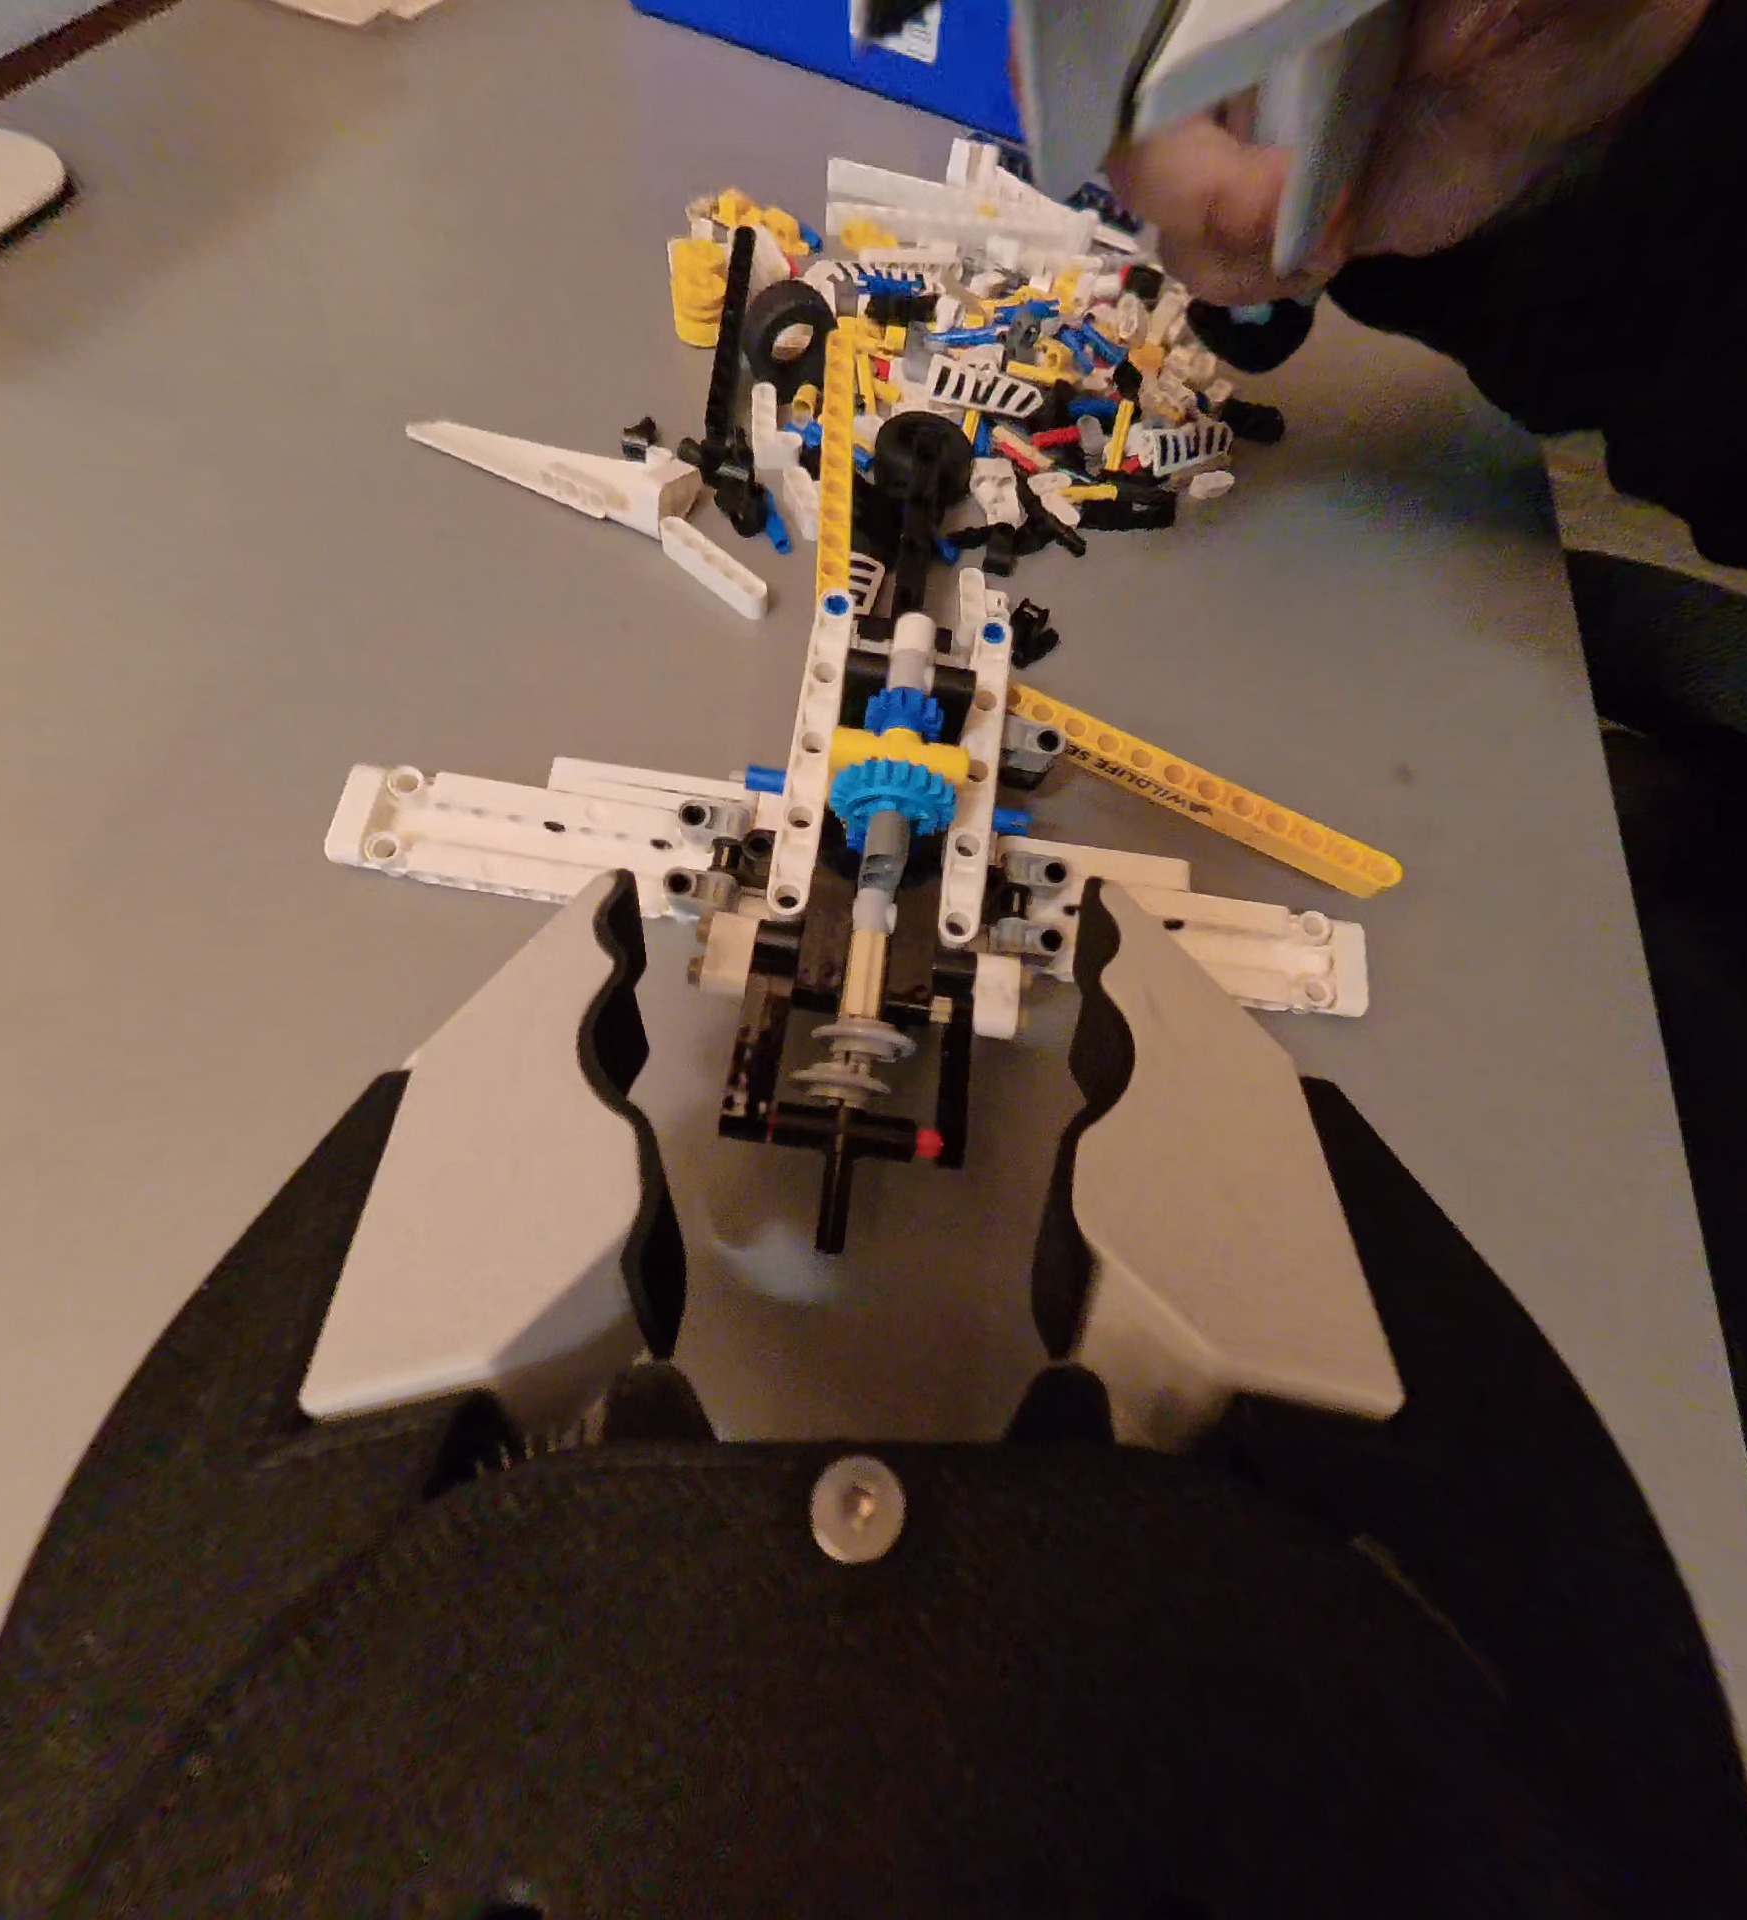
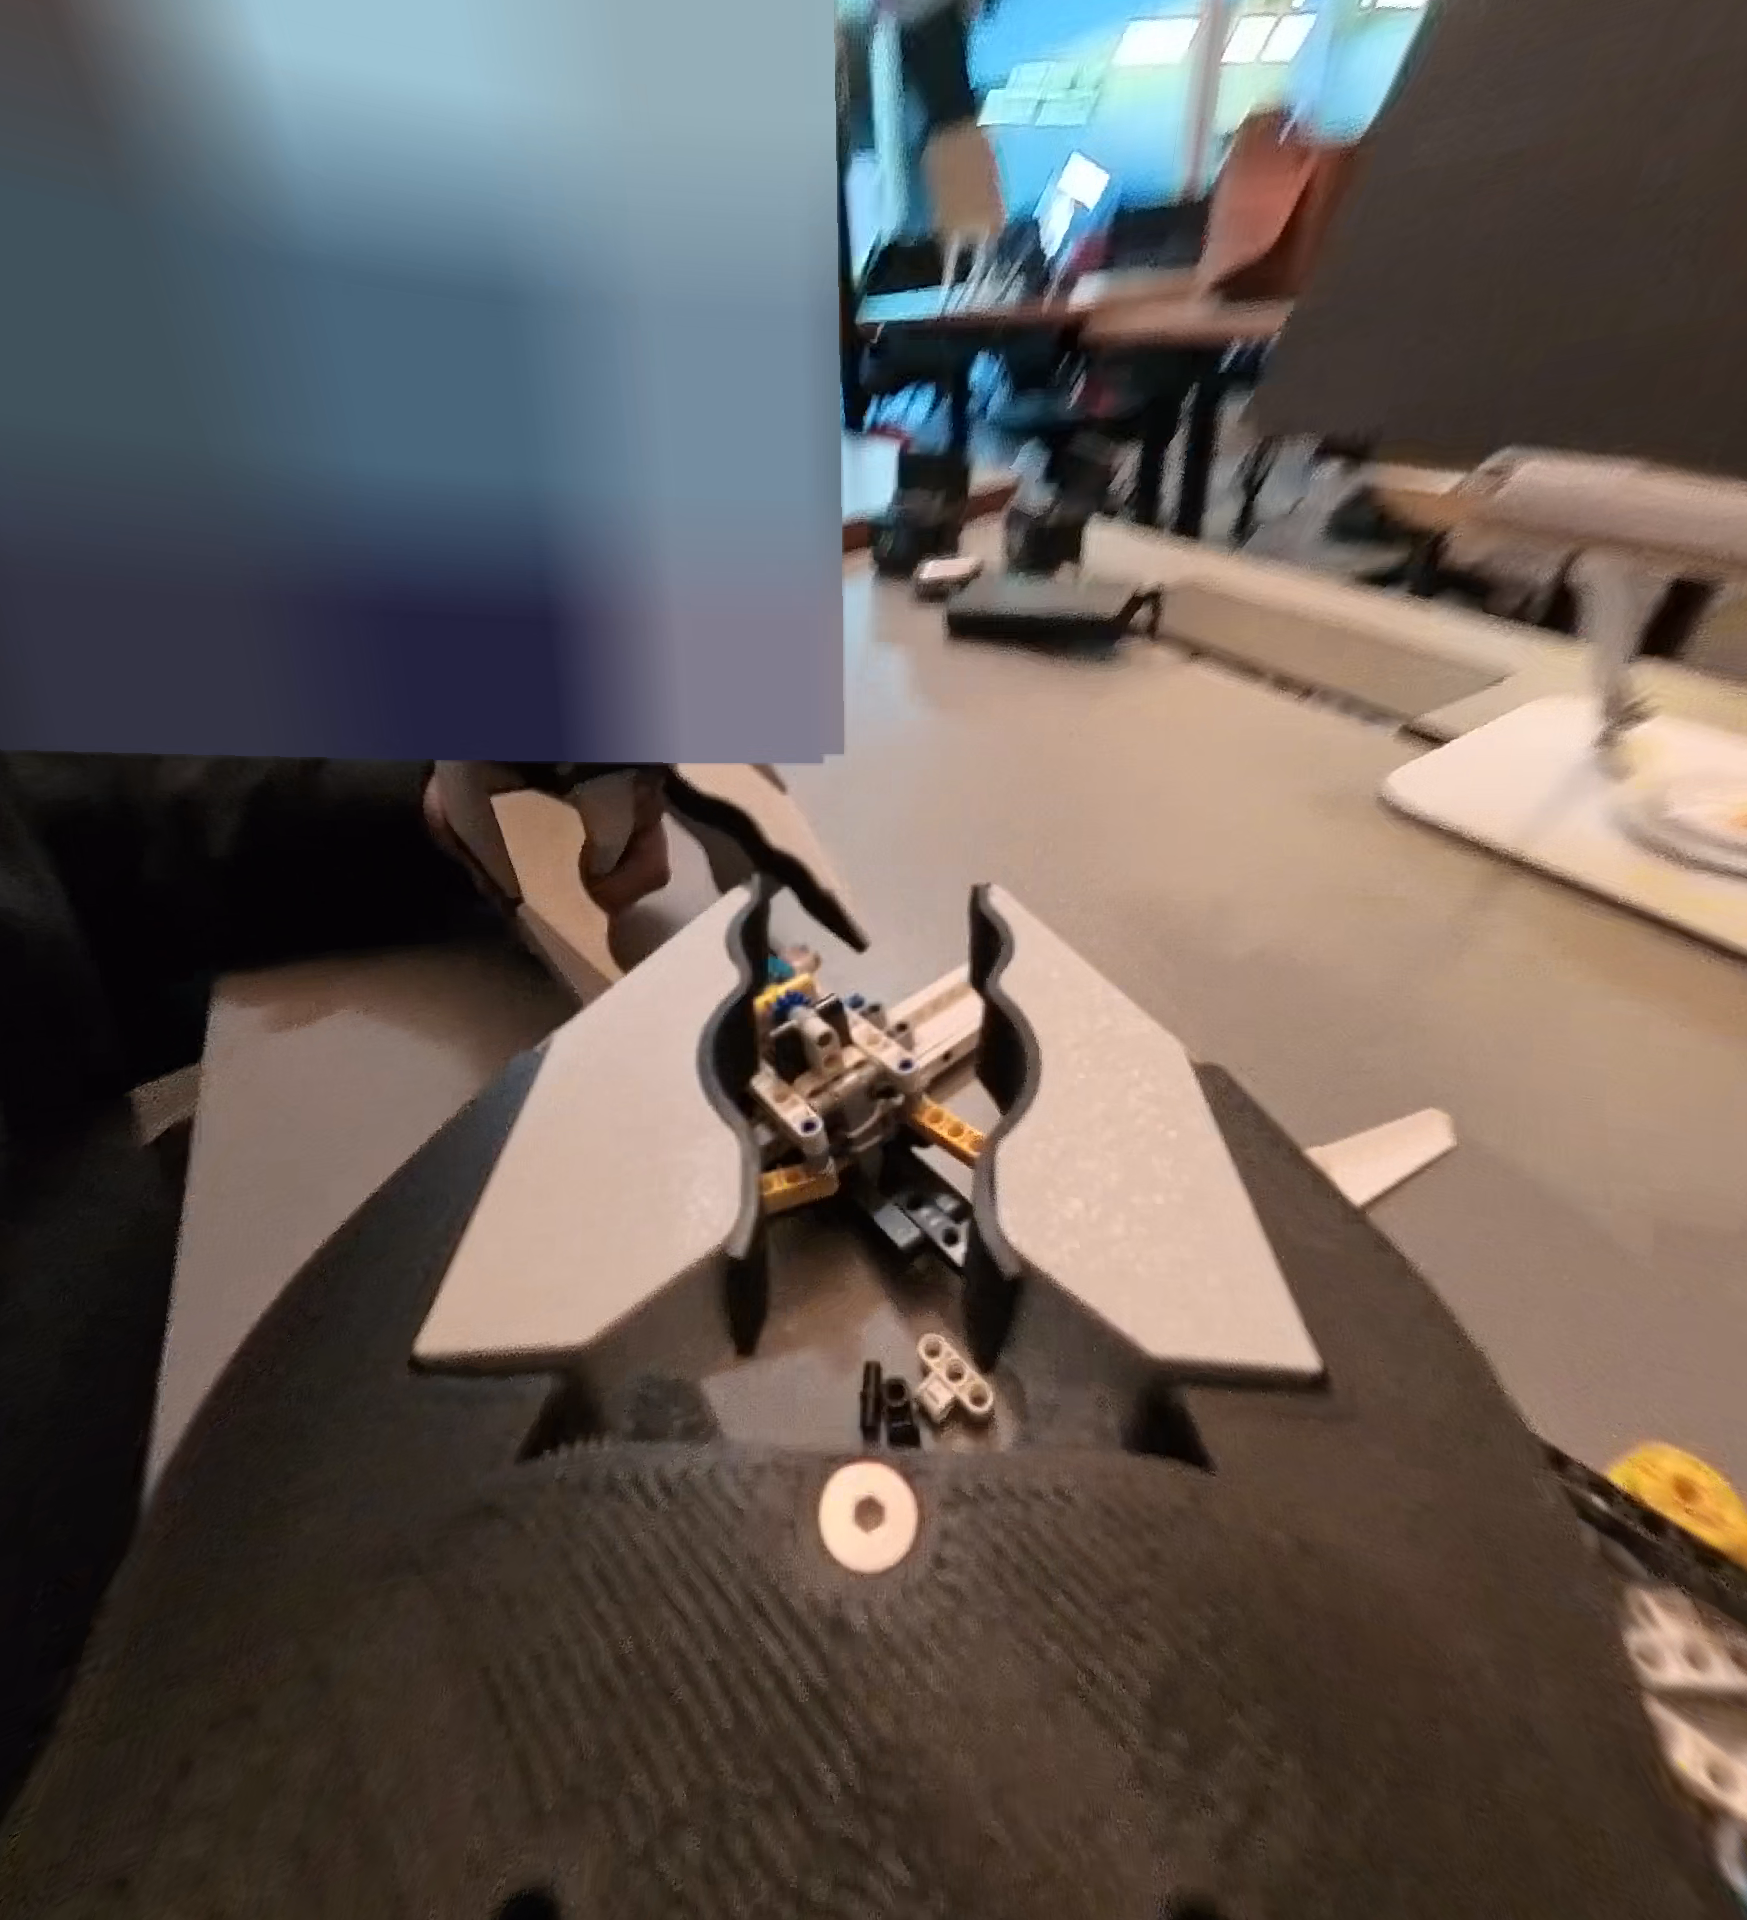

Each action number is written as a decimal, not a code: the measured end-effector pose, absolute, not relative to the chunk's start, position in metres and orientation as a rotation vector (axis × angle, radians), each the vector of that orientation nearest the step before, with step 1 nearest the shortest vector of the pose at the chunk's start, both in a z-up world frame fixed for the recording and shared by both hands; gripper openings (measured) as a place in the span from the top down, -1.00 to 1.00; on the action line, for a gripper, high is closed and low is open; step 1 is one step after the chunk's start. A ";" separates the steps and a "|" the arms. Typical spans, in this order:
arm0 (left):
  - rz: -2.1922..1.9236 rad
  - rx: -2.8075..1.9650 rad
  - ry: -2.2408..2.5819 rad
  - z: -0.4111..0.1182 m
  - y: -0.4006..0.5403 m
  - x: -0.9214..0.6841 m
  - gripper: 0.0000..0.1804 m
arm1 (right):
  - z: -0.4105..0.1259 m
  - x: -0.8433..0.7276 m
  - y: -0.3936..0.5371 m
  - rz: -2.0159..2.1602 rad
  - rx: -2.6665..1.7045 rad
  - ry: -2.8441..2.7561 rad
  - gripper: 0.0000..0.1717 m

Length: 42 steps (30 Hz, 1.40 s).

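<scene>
So the main thing here is a half-built toy model (image 1: 879, 852) made of white beams, black frame bits and blue gears on a grey shaft, sitting flat on the grey table (image 1: 225, 623); white panels stick out either side of it and a long yellow beam (image 1: 1201, 790) angles off to the right. The left gripper (image 1: 853, 904) has its tongs spread wide around the near end of the model, with a clear gap between each pad and the bricks, so it's not pinching anything. Further back there's a big pile of loose parts (image 1: 1004, 364), plus a white wing-shaped piece (image 1: 557, 478) off to the left of it. The right gripper (image 2: 869, 904) hangs above the model's far end, tongs parted and nothing pressed between them; a few small loose bits (image 2: 926, 1387) lie under it.
</scene>
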<state>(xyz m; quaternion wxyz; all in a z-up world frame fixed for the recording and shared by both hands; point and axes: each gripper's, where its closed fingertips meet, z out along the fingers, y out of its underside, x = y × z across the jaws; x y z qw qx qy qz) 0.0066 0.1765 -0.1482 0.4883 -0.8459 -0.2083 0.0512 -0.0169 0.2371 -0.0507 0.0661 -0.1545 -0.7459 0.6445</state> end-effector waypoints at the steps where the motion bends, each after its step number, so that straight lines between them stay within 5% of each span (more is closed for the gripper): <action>1: 0.119 -2.048 -0.523 -0.148 0.176 0.005 0.11 | -0.058 -0.020 0.229 1.899 -0.460 -2.345 0.55; 16: -0.369 -1.848 -0.699 -0.143 0.176 0.005 0.31 | -0.139 -0.031 0.193 1.274 0.003 -3.203 0.69; 36: -0.314 -1.944 -0.669 -0.151 0.181 0.013 0.44 | -0.140 -0.018 0.199 1.181 0.128 -3.193 0.72; 42: -0.360 -1.940 -0.663 -0.152 0.182 0.015 0.46 | -0.140 -0.010 0.197 1.084 0.273 -3.276 0.90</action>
